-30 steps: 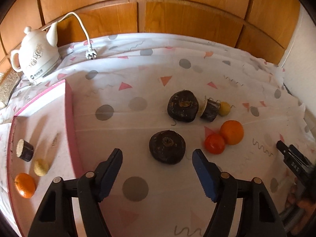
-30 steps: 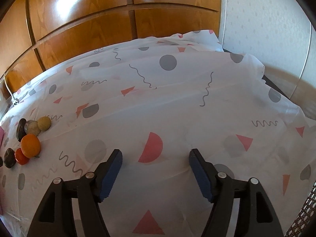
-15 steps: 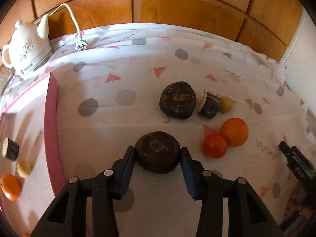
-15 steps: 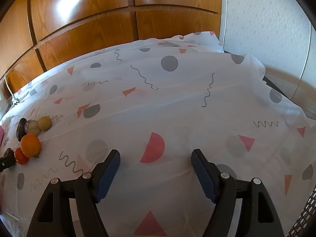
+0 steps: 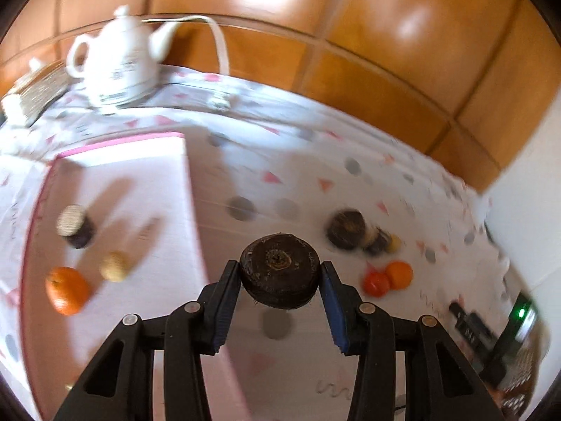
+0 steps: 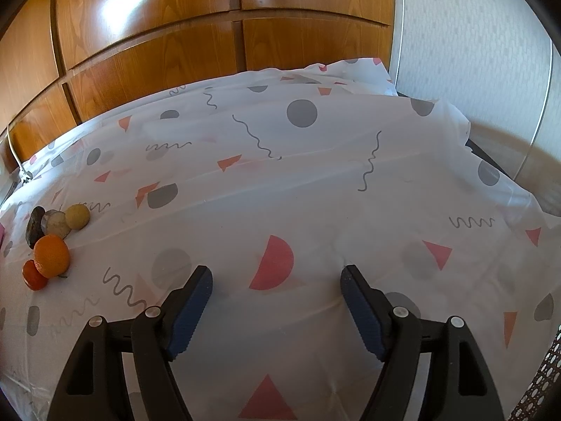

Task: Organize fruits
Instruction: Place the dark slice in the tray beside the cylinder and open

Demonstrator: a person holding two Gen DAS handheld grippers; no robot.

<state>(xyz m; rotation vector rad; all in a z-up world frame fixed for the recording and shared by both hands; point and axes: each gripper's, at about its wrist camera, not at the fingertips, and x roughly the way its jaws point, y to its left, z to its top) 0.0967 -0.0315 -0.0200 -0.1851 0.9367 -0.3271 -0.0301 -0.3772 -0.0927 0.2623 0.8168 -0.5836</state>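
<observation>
A dark, round, flattened fruit (image 5: pixel 279 275), rough-skinned with a small brown stem scar on its upper face, sits clamped between the blue pads of the left gripper (image 5: pixel 280 280), lifted clear of the patterned cloth (image 5: pixel 280 182) on the bench, just to the right of the pink-rimmed tray (image 5: pixel 187 182). The jaws have just been closing and now press on both sides of the fruit. The gripper tilts steeply downward, and this view is blurred. In the tray lie an orange (image 5: pixel 66 291), a small tan fruit (image 5: pixel 114 266) and a dark cut piece with a pale face (image 5: pixel 75 226). Out on the cloth to the right rest another dark fruit (image 5: pixel 346 233), a red one (image 5: pixel 376 283) and a second orange (image 5: pixel 399 274). A white teapot (image 5: pixel 115 59) stands beyond the tray. The right gripper (image 6: pixel 277 287) hangs wide and empty above the cloth, angled down.
</observation>
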